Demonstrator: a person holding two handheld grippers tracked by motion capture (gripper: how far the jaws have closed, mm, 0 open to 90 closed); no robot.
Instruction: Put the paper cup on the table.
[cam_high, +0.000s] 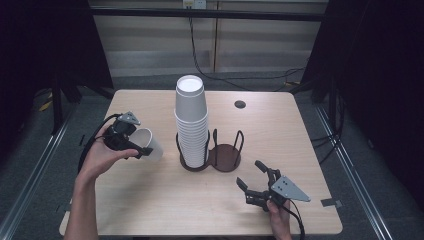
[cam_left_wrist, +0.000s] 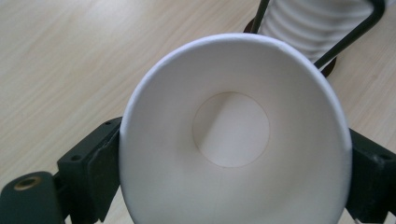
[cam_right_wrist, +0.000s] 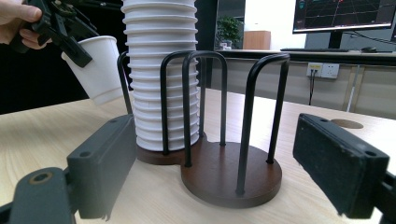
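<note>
A tall stack of white paper cups (cam_high: 191, 120) stands upside down in the left bay of a dark wooden two-bay holder (cam_high: 225, 158) with black wire hoops; its right bay is bare. My left gripper (cam_high: 131, 145) is shut on a single white paper cup (cam_high: 148, 144), held tilted above the table left of the holder. The left gripper view looks straight into that cup (cam_left_wrist: 233, 135), both jaws pressed on its sides. My right gripper (cam_high: 249, 174) stands open near the table's front right, aimed at the holder (cam_right_wrist: 231, 175) and the stack (cam_right_wrist: 161, 70).
A round cable hole (cam_high: 240, 104) sits in the wooden table (cam_high: 150, 200) toward the back right. A black frame and cables run behind the table. In the right gripper view a desk with a monitor (cam_right_wrist: 343, 14) stands far behind.
</note>
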